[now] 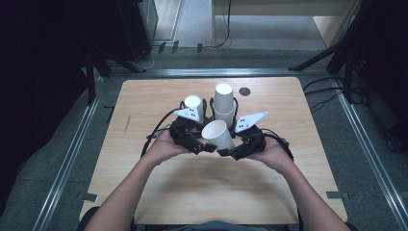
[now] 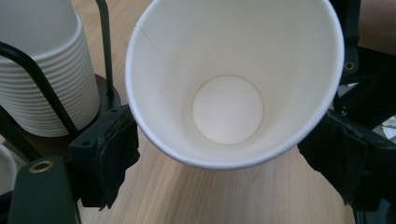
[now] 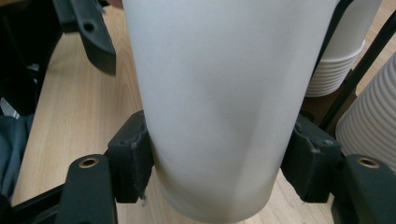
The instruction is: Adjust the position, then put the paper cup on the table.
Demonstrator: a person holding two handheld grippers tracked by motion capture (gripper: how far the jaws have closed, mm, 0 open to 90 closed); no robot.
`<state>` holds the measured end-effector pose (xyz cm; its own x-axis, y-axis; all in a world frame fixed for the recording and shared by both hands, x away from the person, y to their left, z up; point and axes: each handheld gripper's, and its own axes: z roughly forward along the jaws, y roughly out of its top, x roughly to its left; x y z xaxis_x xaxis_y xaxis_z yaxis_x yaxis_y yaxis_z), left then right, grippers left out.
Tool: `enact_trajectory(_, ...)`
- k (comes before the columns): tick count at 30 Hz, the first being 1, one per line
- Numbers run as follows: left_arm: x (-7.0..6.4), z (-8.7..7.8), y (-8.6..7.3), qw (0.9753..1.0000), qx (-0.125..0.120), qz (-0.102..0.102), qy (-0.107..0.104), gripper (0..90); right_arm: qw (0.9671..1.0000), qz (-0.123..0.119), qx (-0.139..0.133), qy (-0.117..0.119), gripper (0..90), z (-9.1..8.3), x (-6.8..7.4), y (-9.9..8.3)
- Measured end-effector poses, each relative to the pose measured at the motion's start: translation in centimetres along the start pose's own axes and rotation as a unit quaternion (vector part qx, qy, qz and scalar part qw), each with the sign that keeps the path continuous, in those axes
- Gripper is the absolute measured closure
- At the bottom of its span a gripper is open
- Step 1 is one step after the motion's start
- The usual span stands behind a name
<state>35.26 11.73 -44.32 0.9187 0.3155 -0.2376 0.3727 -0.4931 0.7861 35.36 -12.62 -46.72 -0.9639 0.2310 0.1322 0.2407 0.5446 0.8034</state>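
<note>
**One paper cup held between two pairs of tongs above the bench**

A single white paper cup (image 1: 218,134) is held tilted over the middle of the light wooden bench (image 1: 159,192), its open mouth turned toward the person's left side. The left tongs (image 1: 208,147) meet it near the rim: in the left gripper view the padded black jaws stand on either side of the cup (image 2: 233,88), whose round inner bottom is plain to see. The left pad seems to touch the wall; whether the far one presses on it I cannot tell. The right tongs (image 1: 225,152) are closed on the cup's lower body (image 3: 224,102), both pads pressed against its white wall.

Just behind the cup, two stacks of white ribbed paper cups (image 1: 223,103) stand in a black wire holder (image 1: 209,108). A small dark round disc (image 1: 245,91) lies farther back on the bench.
</note>
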Motion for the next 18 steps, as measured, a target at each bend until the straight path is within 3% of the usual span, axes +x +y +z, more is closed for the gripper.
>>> enact_trajectory(6, -0.04, 0.11, 0.16, 0.9996, -0.027, -0.014, 0.001, 13.3, 0.9999, 0.007, -0.011, 0.007, 33.4, -0.09, -0.02, 0.01)
enact_trajectory(18, -0.16, 0.62, 0.05, 0.9983, -0.046, -0.033, -0.015, 17.8, 0.9999, -0.002, 0.001, 0.013, 33.5, 0.81, 0.48, 0.17)
